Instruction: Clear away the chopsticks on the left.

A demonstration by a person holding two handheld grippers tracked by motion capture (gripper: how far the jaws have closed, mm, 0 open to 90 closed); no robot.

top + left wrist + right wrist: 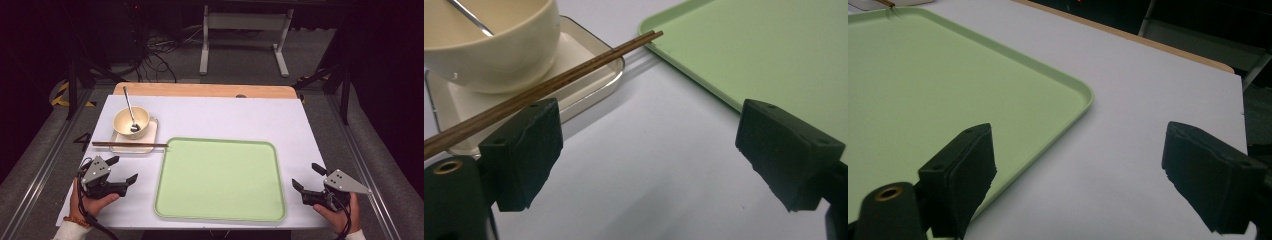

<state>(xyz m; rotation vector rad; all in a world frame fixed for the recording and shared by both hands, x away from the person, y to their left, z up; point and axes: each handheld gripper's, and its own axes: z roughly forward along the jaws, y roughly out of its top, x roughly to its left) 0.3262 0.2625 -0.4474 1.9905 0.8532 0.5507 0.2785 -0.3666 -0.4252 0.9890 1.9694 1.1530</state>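
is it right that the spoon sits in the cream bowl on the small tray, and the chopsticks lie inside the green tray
Not quite. The chopsticks lie across the near edge of the small tray, tips just reaching the green tray, as the high view shows. The spoon does sit in the cream bowl on it.

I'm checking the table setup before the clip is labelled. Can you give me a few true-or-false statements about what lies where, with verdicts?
1. The metal spoon stands in the cream round bowl. True.
2. The bowl sits on the pale green rectangular tray. False: it sits on a small white rectangular dish beside the tray.
3. The brown wooden chopsticks lie across that dish's near edge. True.
4. The left claw grips the chopsticks. False: it is open, holding nothing.
5. The right claw is open. True.
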